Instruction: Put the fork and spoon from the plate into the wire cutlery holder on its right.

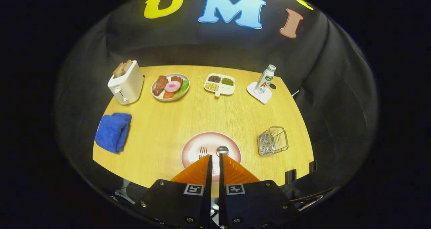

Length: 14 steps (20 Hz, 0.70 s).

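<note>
Gripper view | claw (214, 158) nearly closed, empty | fork (203, 151), spoon (222, 150) just ahead

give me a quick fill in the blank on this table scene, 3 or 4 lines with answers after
1. The fork and spoon lie on the ____, just ahead of the claw.
2. The claw's fingers stand nearly closed, holding ____.
3. The wire cutlery holder contains ____ cutlery.
4. Bread slices stick out of the ____ beyond the blue cloth.

Missing words: plate; nothing; no; toaster
</note>
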Each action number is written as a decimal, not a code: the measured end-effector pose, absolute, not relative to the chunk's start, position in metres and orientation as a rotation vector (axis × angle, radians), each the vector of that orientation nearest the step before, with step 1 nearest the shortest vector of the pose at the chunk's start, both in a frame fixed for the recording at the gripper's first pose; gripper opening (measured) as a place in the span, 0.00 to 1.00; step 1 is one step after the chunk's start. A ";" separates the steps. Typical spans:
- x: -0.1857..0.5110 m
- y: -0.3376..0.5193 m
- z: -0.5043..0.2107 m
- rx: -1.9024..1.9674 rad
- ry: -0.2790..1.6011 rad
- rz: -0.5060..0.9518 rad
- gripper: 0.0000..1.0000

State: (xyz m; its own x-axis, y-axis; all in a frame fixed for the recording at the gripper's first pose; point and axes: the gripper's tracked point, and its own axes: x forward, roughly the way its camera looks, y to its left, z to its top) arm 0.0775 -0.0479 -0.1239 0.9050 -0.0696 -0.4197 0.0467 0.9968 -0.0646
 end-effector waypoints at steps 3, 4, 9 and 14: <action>0.093 -0.056 -0.151 -0.061 0.528 -0.074 0.10; 0.097 -0.059 -0.160 -0.069 0.563 -0.078 0.10; 0.116 -0.065 -0.196 -0.103 0.675 -0.075 0.10; 0.130 -0.071 -0.230 -0.146 0.791 -0.072 0.10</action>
